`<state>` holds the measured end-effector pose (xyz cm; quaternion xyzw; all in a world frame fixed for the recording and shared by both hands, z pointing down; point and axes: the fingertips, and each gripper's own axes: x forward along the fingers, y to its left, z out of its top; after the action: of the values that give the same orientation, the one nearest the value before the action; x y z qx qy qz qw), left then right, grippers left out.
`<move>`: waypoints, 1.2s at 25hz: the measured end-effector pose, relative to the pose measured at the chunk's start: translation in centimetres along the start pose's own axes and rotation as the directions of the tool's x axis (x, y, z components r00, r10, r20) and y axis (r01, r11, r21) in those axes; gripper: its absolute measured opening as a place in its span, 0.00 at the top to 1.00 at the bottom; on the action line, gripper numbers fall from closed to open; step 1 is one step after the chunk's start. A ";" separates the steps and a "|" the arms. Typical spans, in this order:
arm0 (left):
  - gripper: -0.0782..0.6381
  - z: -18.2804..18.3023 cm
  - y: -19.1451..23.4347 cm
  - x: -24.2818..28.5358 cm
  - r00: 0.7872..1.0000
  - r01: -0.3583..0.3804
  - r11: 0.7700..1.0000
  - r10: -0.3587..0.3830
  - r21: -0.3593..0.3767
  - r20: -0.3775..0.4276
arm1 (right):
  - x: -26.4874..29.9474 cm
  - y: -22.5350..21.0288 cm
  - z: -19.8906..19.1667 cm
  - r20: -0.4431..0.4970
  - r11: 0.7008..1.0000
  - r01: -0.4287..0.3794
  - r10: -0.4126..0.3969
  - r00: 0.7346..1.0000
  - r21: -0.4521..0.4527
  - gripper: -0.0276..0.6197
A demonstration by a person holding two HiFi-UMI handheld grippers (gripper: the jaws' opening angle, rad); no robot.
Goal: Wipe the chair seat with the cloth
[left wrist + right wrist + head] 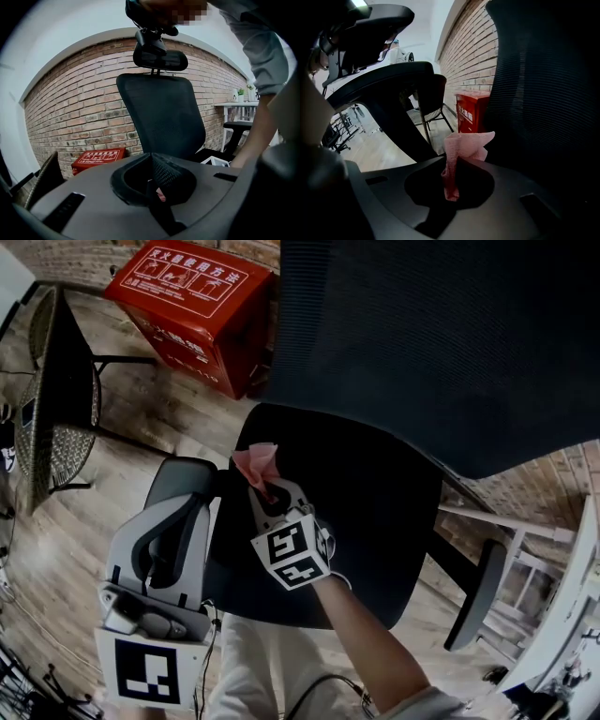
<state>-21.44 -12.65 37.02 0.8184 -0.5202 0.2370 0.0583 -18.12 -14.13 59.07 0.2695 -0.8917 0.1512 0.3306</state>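
Observation:
A black office chair fills the head view, with its seat (375, 521) in the middle and its mesh back (441, 343) above. My right gripper (267, 488) is shut on a pink cloth (255, 465) over the seat's rear left edge; whether the cloth touches the seat I cannot tell. In the right gripper view the cloth (464, 143) stands up out of the shut right gripper (451, 187), beside the dark chair back (543, 93). My left gripper (173, 521) hangs at the seat's left, by the grey armrest (178, 470), shut and empty (157, 187), facing the chair back (164, 117).
A red box (192, 296) lies on the wooden floor behind the chair, against the brick wall. A dark wire-frame chair (56, 399) stands at the far left. The chair's right armrest (478, 596) and a white frame (562, 568) are on the right.

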 end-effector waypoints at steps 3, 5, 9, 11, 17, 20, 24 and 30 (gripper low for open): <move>0.87 -0.1 -0.1 0.1 1.000 0.002 1.000 -0.002 0.005 -0.003 | -0.1 0.4 0.0 -0.008 0.999 -0.011 0.010 1.000 -0.035 0.86; 0.87 -0.2 -0.3 0.2 1.000 0.008 1.000 -0.008 0.014 -0.011 | -0.3 0.5 -0.4 -0.017 0.999 -0.013 0.012 1.000 -0.047 0.86; 0.87 -0.2 -1.1 0.4 1.000 0.020 0.999 -0.019 0.030 -0.017 | -1.2 -0.3 -1.7 -0.040 0.998 0.019 -0.022 0.999 -0.059 0.86; 0.87 0.0 -1.6 0.7 1.000 0.026 0.999 -0.025 0.035 -0.009 | -1.7 -1.2 -2.4 -0.049 0.997 0.046 -0.049 0.998 -0.055 0.86; 0.87 0.7 -3.9 1.7 0.997 0.072 0.995 -0.072 0.063 0.002 | -3.8 -3.4 -5.4 -0.079 0.994 0.109 -0.110 0.991 -0.012 0.86; 0.87 1.0 -5.2 2.1 0.995 0.101 0.992 -0.101 0.077 0.002 | -5.2 -4.8 -6.9 -0.099 0.988 0.156 -0.154 0.983 0.011 0.86; 0.87 1.5 -7.1 3.0 0.990 0.142 0.985 -0.142 0.095 0.002 | -7.4 -6.9 -9.2 -0.129 0.974 0.223 -0.216 0.968 0.049 0.86; 0.87 2.4 -10.1 4.2 0.980 0.195 0.974 -0.197 0.118 0.002 | -11.4 -10.1 -12.4 -0.168 0.941 0.331 -0.315 0.934 0.074 0.86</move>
<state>-10.36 -12.39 38.32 0.8693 -0.4226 0.2545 0.0298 1.26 -12.39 61.44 0.4165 -0.7983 0.1597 0.4046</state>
